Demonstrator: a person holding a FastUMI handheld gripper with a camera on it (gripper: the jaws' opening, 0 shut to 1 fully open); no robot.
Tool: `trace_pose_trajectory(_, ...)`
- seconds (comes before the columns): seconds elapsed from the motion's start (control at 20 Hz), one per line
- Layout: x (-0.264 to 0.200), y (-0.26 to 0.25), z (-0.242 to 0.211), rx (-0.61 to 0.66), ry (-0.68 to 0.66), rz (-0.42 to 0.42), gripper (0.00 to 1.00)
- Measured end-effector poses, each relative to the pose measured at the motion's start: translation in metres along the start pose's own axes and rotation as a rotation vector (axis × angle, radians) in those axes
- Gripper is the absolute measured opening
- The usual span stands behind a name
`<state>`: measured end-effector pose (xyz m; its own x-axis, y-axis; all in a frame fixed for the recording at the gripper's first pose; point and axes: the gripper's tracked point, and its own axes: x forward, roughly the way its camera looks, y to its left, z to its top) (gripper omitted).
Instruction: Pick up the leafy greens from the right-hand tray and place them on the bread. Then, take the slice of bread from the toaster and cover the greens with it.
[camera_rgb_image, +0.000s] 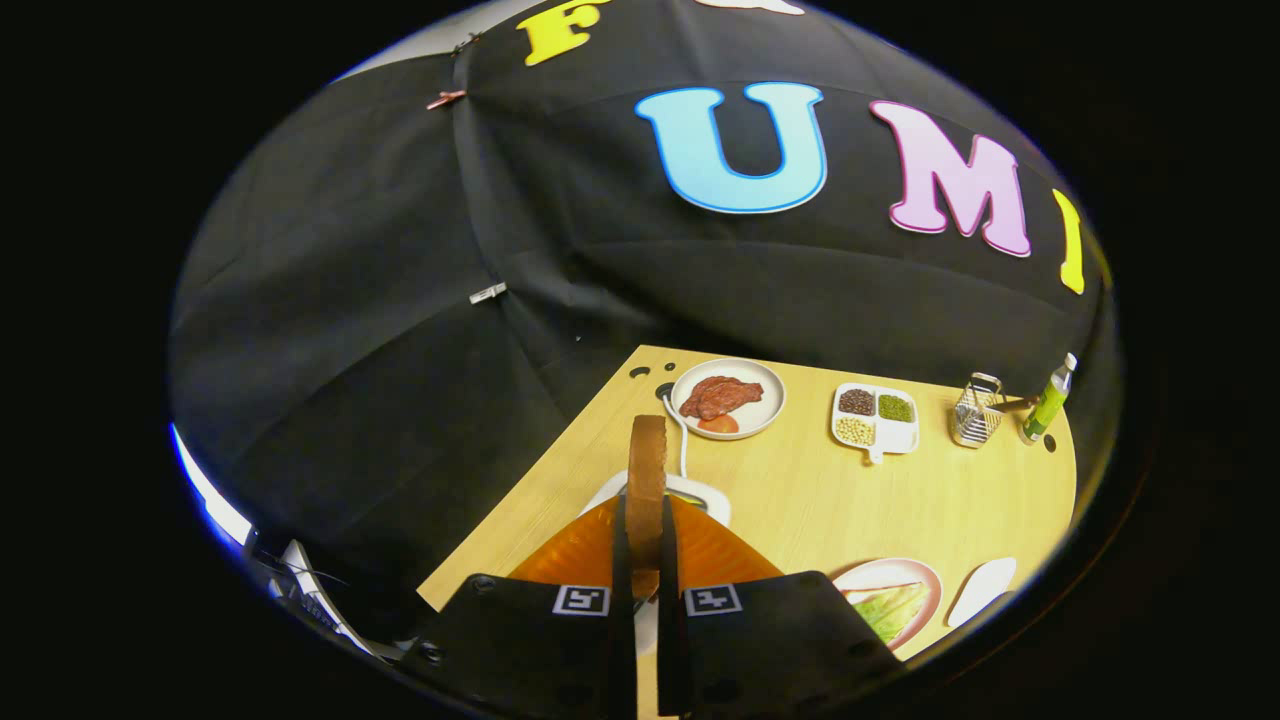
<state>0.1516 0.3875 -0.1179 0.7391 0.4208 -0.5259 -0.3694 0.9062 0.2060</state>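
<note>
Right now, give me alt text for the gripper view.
The gripper is shut on a bread slice held upright above the toaster. Leafy greens lie on a plate nearby on the wooden table.

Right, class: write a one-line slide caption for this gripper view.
Gripper shut on the bread slice, held above the toaster, greens on a plate nearby.

The gripper (645, 560) hangs above the desk (850, 500), tipped down toward it, its two fingers (615, 560) brought close together — both press on the flat faces of an upright slice of bread (646, 470) held edge-on between them. The slice stands up past the fingertips. Each finger block carries a square marker tag on its top face.
</note>
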Motion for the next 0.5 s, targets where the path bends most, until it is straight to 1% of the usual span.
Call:
trace_pose_trajectory(0.15, -0.011, -0.035, 0.002, 0.071, 0.000, -0.012, 0.12)
trace_pose_trajectory(0.25, -0.019, -0.066, 0.001, 0.131, -0.010, -0.042, 0.13)
trace_pose_trajectory(0.4, -0.029, -0.116, -0.015, 0.191, -0.005, -0.105, 0.13)
trace_pose_trajectory(0.5, -0.033, -0.143, -0.031, 0.233, 0.009, -0.132, 0.13)
